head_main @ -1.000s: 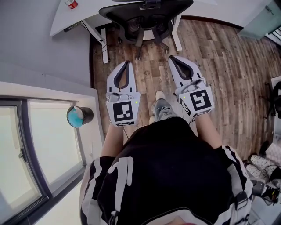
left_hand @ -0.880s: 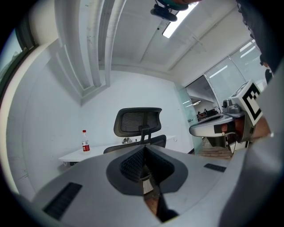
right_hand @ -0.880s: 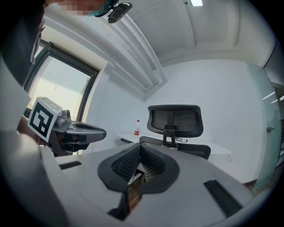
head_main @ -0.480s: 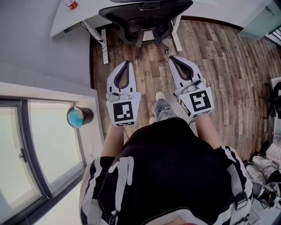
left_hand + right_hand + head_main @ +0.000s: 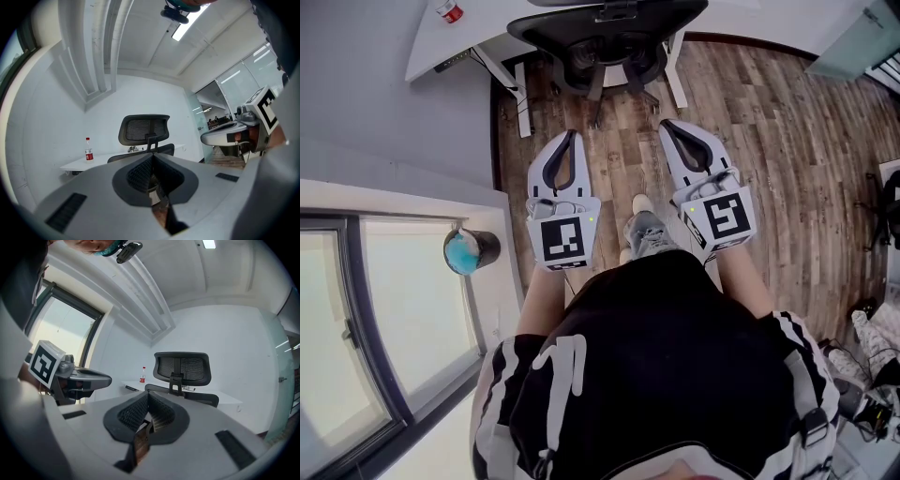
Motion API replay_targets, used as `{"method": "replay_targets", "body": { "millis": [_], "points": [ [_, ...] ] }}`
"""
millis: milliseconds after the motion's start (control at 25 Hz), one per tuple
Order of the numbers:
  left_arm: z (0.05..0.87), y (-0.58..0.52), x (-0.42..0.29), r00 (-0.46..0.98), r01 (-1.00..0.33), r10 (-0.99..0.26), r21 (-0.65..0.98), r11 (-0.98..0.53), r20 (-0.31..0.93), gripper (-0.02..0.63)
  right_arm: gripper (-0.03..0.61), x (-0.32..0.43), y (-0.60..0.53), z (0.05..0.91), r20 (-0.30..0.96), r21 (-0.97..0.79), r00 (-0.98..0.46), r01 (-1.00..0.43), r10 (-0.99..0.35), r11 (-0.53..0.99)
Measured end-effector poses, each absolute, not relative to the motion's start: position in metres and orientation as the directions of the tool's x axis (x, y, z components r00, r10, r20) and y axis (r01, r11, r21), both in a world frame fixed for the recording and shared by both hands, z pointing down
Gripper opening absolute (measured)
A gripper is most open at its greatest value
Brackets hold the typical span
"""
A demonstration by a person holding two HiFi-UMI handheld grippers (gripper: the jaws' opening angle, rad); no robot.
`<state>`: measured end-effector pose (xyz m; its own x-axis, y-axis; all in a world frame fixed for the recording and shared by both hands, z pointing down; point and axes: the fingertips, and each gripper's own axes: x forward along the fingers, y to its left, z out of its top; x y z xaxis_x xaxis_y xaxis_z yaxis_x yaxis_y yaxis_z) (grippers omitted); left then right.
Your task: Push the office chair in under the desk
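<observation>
The black mesh-backed office chair stands at the white desk, its seat partly beneath the top and its wheeled base on the wood floor. In the left gripper view the chair faces away from me, behind the desk edge. The right gripper view shows the same chair. My left gripper and right gripper are held side by side, both shut and empty, pointing at the chair from a short way back. Neither touches it.
A red-capped bottle stands on the desk's left end. A round bin with a blue liner sits by the window sill on my left. My shoe is between the grippers. Bags and cables lie at the right edge.
Chair and desk sit a touch higher in the head view. Both grippers keep their places and stay shut.
</observation>
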<state>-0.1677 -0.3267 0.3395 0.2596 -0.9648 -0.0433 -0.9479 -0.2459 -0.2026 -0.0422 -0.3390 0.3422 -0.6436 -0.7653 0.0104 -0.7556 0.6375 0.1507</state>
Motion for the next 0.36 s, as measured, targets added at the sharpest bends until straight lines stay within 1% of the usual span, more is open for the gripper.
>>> {"method": "replay_targets", "body": {
  "millis": [200, 360],
  "points": [
    [0.3389, -0.326, -0.1656, 0.266, -0.945, -0.962, -0.212, -0.248, -0.062, 0.009, 0.009, -0.0412, -0.3369, 0.3415, 0.013, 0.153, -0.642, -0.756, -0.767, 0.636],
    [0.3407, -0.3231, -0.1656, 0.262, -0.949, -0.964, -0.192, -0.252, -0.031, 0.009, 0.009, -0.0425, -0.3351, 0.3445, 0.015, 0.158, -0.643, -0.755, -0.766, 0.636]
  ]
}}
